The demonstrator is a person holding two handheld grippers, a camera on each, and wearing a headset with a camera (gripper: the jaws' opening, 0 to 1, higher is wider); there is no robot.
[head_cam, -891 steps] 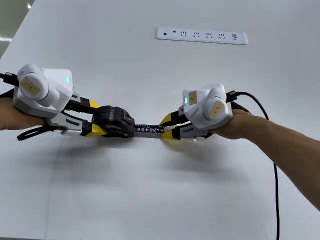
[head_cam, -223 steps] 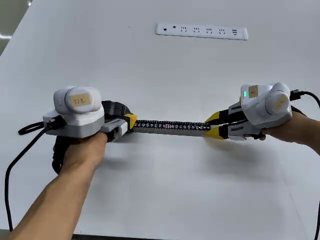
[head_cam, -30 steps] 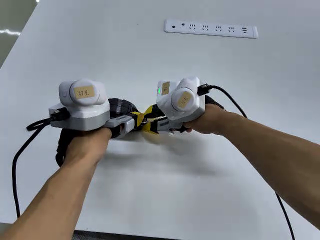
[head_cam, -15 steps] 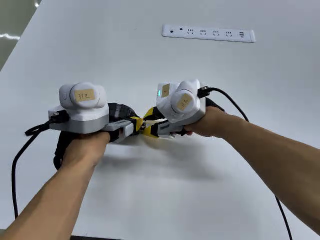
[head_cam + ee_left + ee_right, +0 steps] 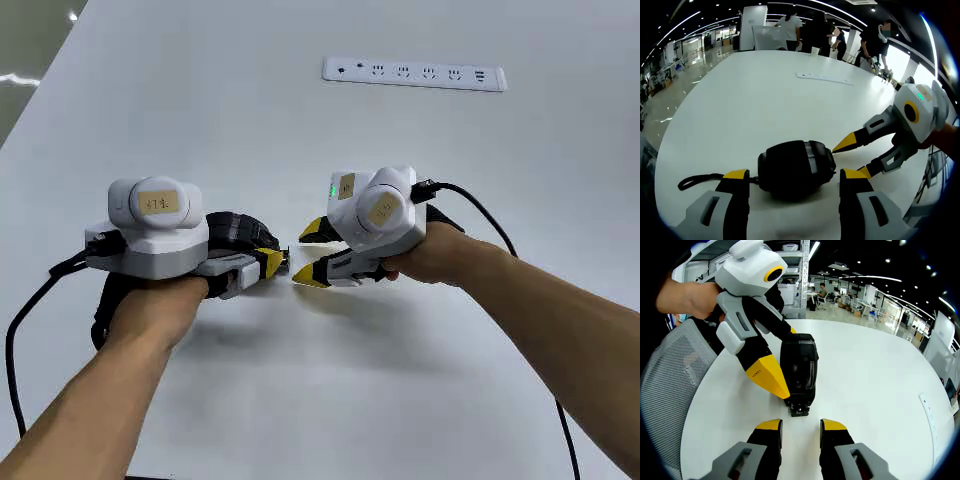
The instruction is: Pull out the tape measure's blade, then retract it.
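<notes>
- the tape measure (image 5: 240,235) lies on the white tabletop (image 5: 300,400), left of its middle and nearer the near edge than the far edge, where a power strip (image 5: 414,74) lies.
- the left gripper (image 5: 796,175) has a jaw on each side of the black case and looks pressed to it, holding it down; the carry strap (image 5: 700,180) trails off behind the case.
- the right gripper (image 5: 308,256) has its jaws parted with nothing between them, its yellow tips just off the case's mouth.
- in the right gripper view the end hook (image 5: 800,412) sits tight against the mouth and no blade shows outside the case.
- judged from this, both the pull and the retraction are done; what seems left is only to let go of the case and draw both grippers away.
- against the earlier frames: several seconds ago a long run of blade was stretched between the two grippers, held well apart; half a second ago the right gripper's tips were together at the case's mouth. now they have opened and backed off slightly, while the left gripper keeps its place on the case.
</notes>
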